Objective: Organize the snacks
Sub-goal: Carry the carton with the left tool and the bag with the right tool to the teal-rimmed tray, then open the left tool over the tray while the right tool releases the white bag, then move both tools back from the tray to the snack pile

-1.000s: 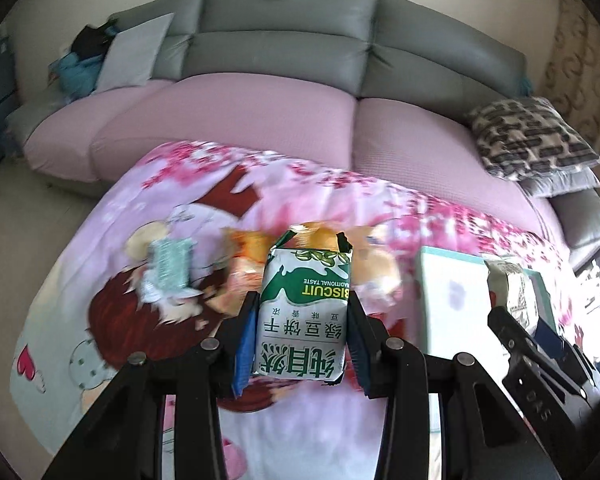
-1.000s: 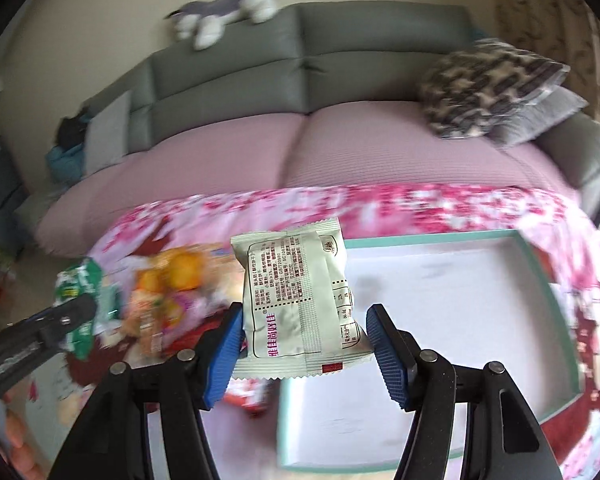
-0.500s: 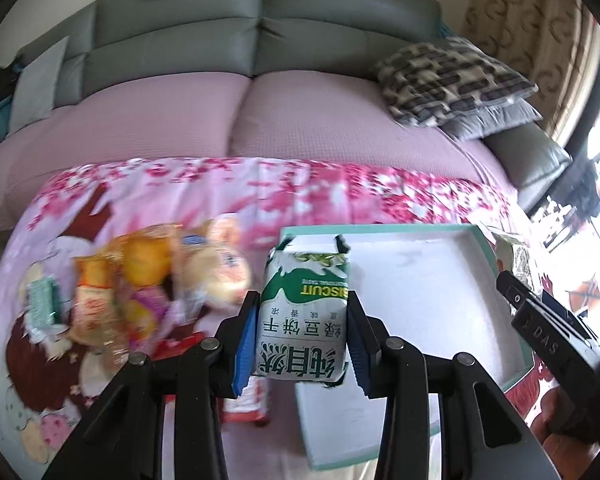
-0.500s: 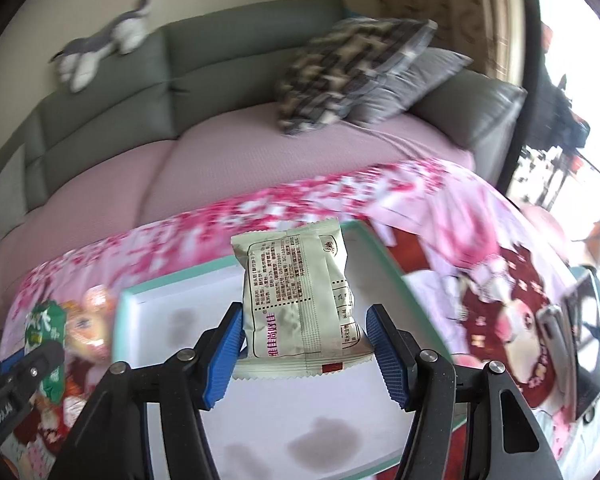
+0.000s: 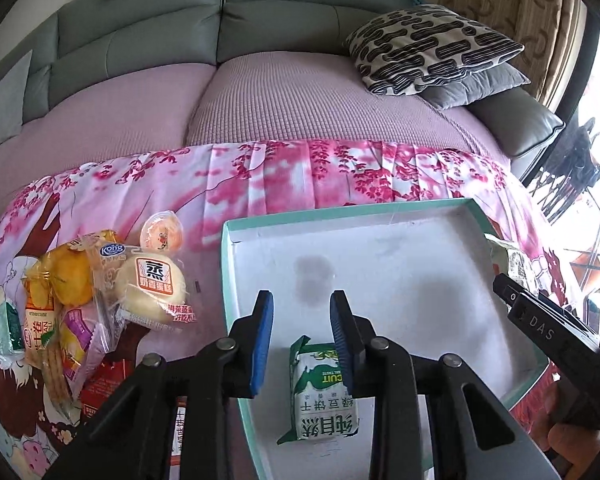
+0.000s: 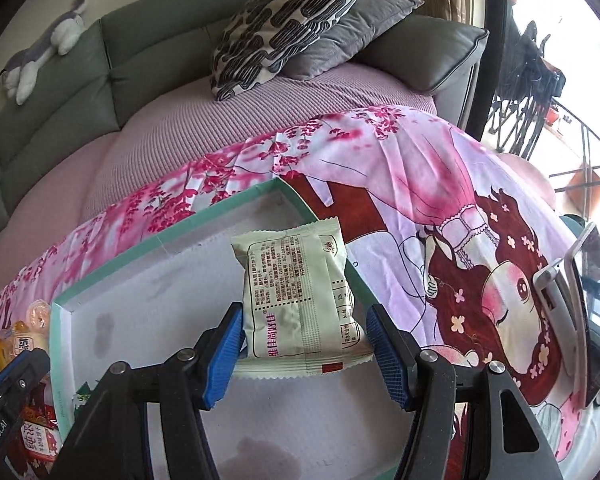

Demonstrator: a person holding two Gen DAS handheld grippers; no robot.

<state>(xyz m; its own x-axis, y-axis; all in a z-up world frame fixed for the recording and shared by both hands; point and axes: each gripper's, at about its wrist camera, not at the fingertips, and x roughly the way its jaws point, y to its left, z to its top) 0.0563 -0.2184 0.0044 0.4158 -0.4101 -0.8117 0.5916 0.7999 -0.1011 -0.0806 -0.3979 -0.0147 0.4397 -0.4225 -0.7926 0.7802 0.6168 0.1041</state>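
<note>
Holding two grippers over the floral cloth [image 5: 300,176], you have one tray [image 5: 226,280] below. Your right gripper [image 6: 305,320] clamps one pale pack [image 6: 300,292] above the tray's right rim. Your left gripper [image 5: 302,320] has just been closing; its jaws stand slightly apart, empty, with one biscuit pack [image 5: 324,412] lying in the tray beneath them.
</note>
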